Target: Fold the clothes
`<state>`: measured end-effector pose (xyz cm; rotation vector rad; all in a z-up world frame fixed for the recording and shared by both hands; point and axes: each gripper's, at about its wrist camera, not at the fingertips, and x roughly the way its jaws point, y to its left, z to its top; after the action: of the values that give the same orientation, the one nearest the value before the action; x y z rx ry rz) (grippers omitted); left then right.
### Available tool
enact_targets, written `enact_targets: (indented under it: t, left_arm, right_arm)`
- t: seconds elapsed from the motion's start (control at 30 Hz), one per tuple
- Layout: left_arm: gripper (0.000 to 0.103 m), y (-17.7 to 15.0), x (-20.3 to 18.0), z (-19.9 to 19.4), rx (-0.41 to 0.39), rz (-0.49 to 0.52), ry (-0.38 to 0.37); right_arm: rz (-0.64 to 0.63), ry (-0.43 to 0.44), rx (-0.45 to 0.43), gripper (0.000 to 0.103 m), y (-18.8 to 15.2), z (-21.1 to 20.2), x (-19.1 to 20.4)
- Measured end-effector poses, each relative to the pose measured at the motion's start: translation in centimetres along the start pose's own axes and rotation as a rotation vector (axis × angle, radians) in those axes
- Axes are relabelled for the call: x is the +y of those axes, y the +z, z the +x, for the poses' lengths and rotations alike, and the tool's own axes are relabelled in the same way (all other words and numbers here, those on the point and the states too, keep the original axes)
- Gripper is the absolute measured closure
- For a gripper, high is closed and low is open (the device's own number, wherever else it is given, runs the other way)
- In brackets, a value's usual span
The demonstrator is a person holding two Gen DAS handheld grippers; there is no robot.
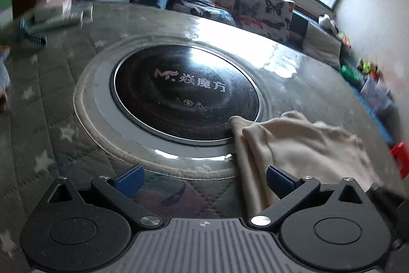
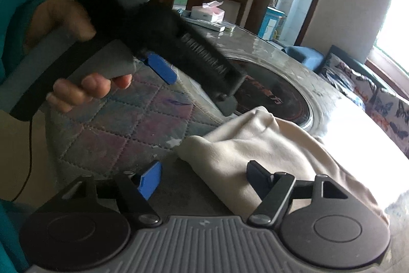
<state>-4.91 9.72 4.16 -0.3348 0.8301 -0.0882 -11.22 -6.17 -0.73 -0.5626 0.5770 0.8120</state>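
A single cream garment [image 2: 268,145] lies bunched and loosely folded on the near edge of the round table [image 1: 64,99], its cloth soft and wrinkled, one corner lapping onto the rim of the black induction cooktop [image 1: 186,91] set in the middle of the tabletop. I count one garment, one cooktop, two grippers and, on the far side of the table, one tissue box [image 2: 208,12]. The left gripper [image 1: 204,178] hovers over the quilted table cover with its jaws spread wide and nothing between them; its right blue pad [image 1: 278,181] sits just at the edge of the cream cloth, though I cannot tell if it touches. A hand [image 2: 76,53] in a teal sleeve holds that gripper by its grey handle. The right gripper [image 2: 204,178] is likewise spread wide and empty, poised just above the near end of the garment.
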Motion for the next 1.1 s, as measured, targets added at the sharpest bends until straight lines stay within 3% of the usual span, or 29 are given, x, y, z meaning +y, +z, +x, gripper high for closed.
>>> enact_targets:
  t: [0.07,0.17,0.23,0.37,0.8,1.0,1.1]
  left_arm:
    - [0.0,0.0,0.0,0.1,0.007,-0.036,-0.027]
    - [0.0,0.0,0.0,0.2,0.014,-0.084,-0.061]
    - [0.0,0.0,-0.1,0.3,0.016,-0.121,-0.079]
    - [0.0,0.1,-0.1,0.5,0.022,-0.209,-0.117]
    - [0.002,0.3,-1.3,2.6,0.083,-0.468,-0.287]
    - [0.037,-0.4,-0.9,4.3,0.133,-0.562,-0.366]
    - [0.068,-0.7,-0.5,5.0,0.155,-0.589,-0.366]
  right_arm:
    - [-0.016,-0.01,0.002,0.032,0.2,0.4,0.2]
    - [-0.034,-0.031,0.012,0.045,0.4,0.8,0.3]
    - [-0.034,-0.025,0.02,0.065,0.5,0.9,0.1]
    - [0.031,-0.013,0.002,0.085,0.6,0.6,-1.1]
    - [0.287,0.064,-0.108,0.089,0.5,-2.5,-5.9]
    - [0.329,0.093,-0.135,0.089,0.0,-3.2,-6.6]
    - [0.327,0.104,-0.132,0.089,-0.4,-3.2,-6.4]
